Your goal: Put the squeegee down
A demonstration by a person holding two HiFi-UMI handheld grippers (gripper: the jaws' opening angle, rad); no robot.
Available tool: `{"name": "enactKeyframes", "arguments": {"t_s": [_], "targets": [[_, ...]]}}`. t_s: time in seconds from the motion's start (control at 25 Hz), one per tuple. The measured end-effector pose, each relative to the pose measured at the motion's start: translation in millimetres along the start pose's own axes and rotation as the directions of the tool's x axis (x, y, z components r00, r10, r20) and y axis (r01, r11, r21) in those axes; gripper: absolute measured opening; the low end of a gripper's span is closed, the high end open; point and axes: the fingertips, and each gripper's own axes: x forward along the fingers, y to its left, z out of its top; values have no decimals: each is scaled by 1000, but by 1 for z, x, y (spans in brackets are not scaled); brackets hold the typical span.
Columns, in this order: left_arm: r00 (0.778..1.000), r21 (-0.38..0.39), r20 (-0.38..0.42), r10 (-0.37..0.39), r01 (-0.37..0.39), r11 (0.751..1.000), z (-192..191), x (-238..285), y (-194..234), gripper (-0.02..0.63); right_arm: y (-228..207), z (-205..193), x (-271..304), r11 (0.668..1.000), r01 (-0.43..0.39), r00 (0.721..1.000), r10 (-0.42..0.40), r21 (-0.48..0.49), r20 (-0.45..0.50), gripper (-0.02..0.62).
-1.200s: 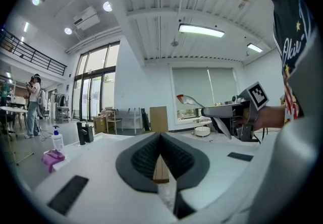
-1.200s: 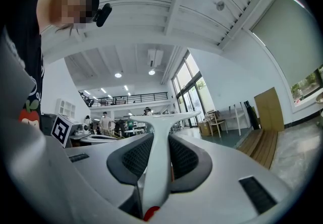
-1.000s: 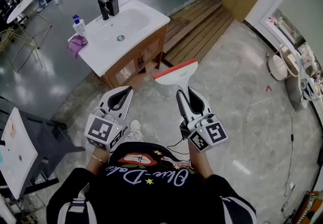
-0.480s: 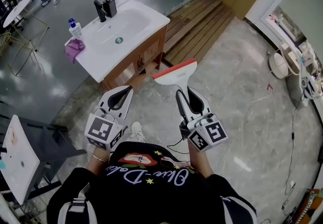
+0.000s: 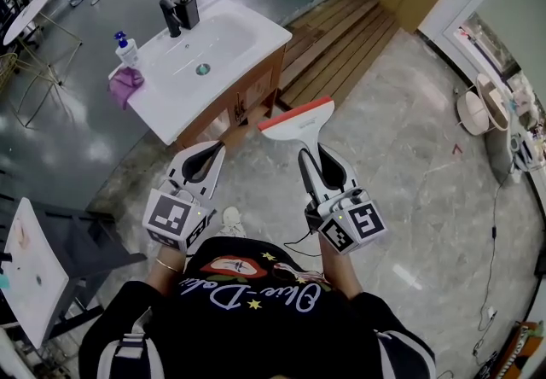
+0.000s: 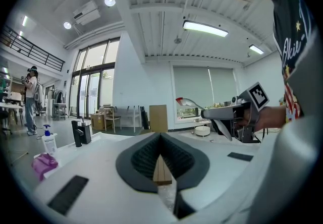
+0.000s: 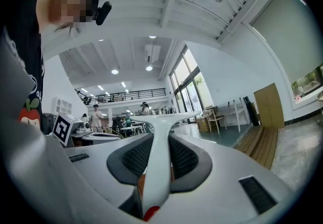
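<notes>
Change since half a second ago: almost none. The squeegee stays in my grip and both grippers stay level above the marble floor (image 5: 401, 155).

- One squeegee (image 5: 297, 123): white with a red blade edge. My right gripper (image 5: 314, 160) is clenched on its handle, and it is held in the air with the blade pointing away from me.
- One left gripper (image 5: 212, 152): jaws closed tip to tip, nothing between them.
- One washstand (image 5: 235, 49), ahead of the grippers, bearing one soap bottle (image 5: 127, 49) and one purple cloth (image 5: 124, 81).
</notes>
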Motion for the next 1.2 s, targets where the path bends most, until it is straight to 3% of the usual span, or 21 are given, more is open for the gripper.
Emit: {"name": "enactKeyframes", "arguments": {"t_s": [0.68, 1.2], "targets": [[1000, -24, -21, 22, -22, 999, -10, 18, 53, -9, -11, -9, 54, 1000, -5, 1000, 6, 28, -13, 109], [1000, -44, -11, -4, 3, 999, -12, 38, 91, -9, -16, -14, 97, 1000, 13, 999, -12, 12, -37, 109]]}}
